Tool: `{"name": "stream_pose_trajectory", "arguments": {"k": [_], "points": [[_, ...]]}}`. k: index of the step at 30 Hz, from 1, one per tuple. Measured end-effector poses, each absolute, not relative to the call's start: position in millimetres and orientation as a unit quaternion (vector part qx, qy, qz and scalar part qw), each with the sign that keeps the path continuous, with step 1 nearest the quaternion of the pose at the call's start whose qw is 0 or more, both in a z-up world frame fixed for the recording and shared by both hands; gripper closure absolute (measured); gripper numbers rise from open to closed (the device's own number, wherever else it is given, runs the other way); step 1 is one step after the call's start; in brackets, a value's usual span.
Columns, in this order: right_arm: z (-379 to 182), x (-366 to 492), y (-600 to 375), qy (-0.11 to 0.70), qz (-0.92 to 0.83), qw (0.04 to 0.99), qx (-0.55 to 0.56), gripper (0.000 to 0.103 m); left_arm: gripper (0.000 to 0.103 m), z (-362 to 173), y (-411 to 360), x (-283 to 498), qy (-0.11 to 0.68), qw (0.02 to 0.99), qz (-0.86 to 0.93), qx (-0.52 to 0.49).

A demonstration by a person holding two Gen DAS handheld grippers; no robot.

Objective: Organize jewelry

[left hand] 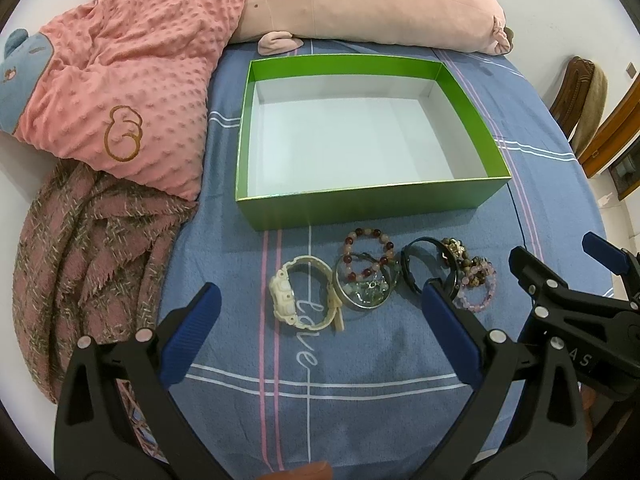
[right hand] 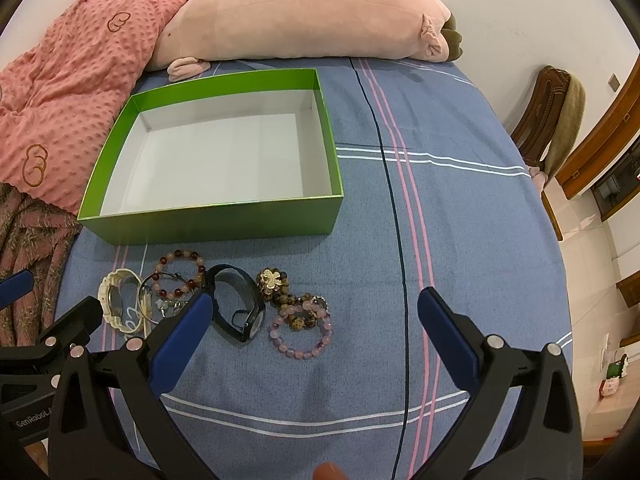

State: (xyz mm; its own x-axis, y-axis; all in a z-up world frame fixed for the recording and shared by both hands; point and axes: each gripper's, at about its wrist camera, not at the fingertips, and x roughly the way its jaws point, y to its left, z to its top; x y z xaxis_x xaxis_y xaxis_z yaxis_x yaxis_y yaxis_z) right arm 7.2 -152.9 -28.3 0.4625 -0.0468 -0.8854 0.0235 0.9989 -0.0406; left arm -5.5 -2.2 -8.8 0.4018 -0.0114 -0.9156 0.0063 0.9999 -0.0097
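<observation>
Blue sheet (left hand: 360,360) across the bed, green box (left hand: 360,200) open on it. Between box and grippers, a row of jewelry: cream watch (left hand: 286,300), red-bead bracelet (left hand: 370,254), black watch (right hand: 240,308), pink-bead bracelet (right hand: 302,336). Left gripper (left hand: 320,312) and right gripper (right hand: 314,316) spread wide, gripping nothing.

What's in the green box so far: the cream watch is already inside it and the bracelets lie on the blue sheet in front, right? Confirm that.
Not quite. The green box holds nothing; the left wrist view shows its bare white floor. The cream watch lies on the blue sheet in front of the box, beside the bracelets. Both grippers, left and right, are open and hold nothing.
</observation>
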Motion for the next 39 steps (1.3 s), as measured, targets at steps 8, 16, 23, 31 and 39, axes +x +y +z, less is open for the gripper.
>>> {"name": "stream_pose_trajectory", "arguments": {"k": [8,16,23,31,39], "points": [[-28.0,7.3,-152.5,0.518,-0.020,0.855,-0.011,0.001,0.002,-8.4,1.3,-6.4,0.548,0.836,-0.006,-0.005],[-28.9,6.8,-152.4,0.519,-0.020,0.855,-0.011,0.001,0.002,-8.0,3.2,-5.4,0.549,0.836,-0.007,-0.005],[-28.9,7.5,-152.6,0.519,-0.020,0.854,-0.011,0.001,0.002,-9.2,3.2,-6.6,0.549,0.836,-0.007,-0.005],[-30.1,6.4,-152.5,0.519,-0.020,0.855,-0.012,0.001,0.002,-10.9,3.9,-7.5,0.550,0.835,-0.007,-0.006],[-30.5,6.3,-152.4,0.519,-0.020,0.854,-0.011,0.001,0.002,-13.1,3.5,-8.0,0.553,0.833,-0.007,-0.007]]}}
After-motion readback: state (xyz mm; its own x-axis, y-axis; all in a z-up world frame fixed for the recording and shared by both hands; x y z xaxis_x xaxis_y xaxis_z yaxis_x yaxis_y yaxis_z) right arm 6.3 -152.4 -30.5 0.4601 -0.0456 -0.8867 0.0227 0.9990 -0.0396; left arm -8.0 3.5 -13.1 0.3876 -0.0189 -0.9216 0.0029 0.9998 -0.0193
